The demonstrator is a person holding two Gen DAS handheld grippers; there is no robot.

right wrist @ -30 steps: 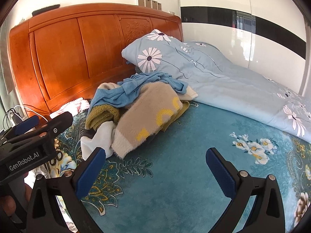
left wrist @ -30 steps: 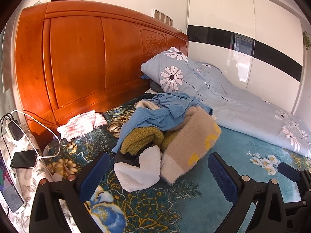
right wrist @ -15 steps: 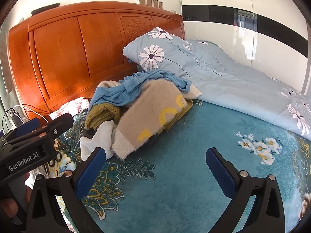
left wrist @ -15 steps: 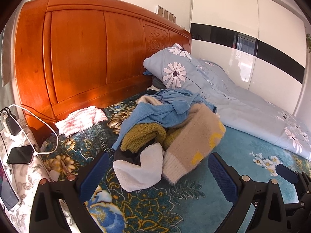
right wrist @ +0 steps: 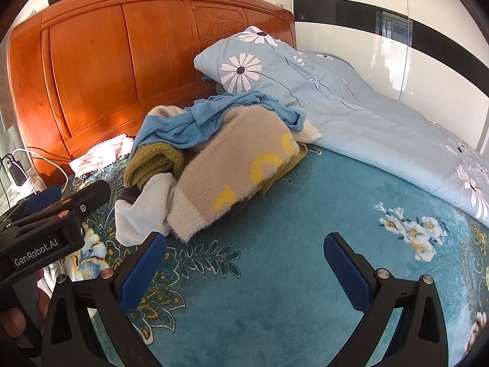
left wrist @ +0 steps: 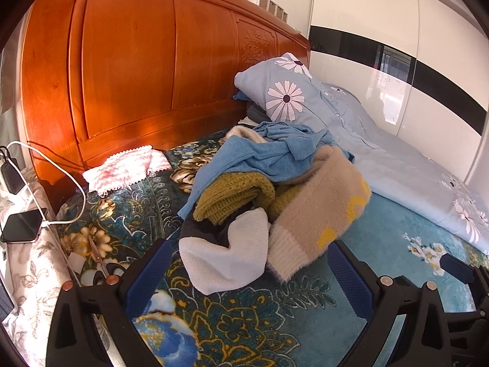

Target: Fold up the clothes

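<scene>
A heap of unfolded clothes lies on the teal floral bedspread (right wrist: 275, 275). On top is a blue garment (left wrist: 262, 156) (right wrist: 195, 125), under it an olive knit (left wrist: 235, 195) (right wrist: 152, 162), a fuzzy beige sweater with yellow marks (left wrist: 321, 208) (right wrist: 241, 159) and a white fleece piece (left wrist: 226, 260) (right wrist: 143, 214). My left gripper (left wrist: 247, 272) is open just in front of the heap, the white piece lying between its blue pads. Open and holding nothing, my right gripper (right wrist: 244, 263) hovers over bare bedspread to the heap's right. The left gripper's body (right wrist: 55, 220) shows in the right wrist view.
An orange wooden headboard (left wrist: 152, 70) rises behind the heap. A light blue daisy pillow and quilt (left wrist: 351, 122) (right wrist: 336, 104) fill the far right side. A pink-white cloth (left wrist: 125, 168) lies by the headboard. A phone (left wrist: 21, 226) with a white cable rests on the left bedside; scissors (left wrist: 101, 260) lie near the bed edge.
Both grippers have moved forward toward the clothes heap, which looks larger and nearer in both views. The clothes have not moved. Both grippers stay open.
</scene>
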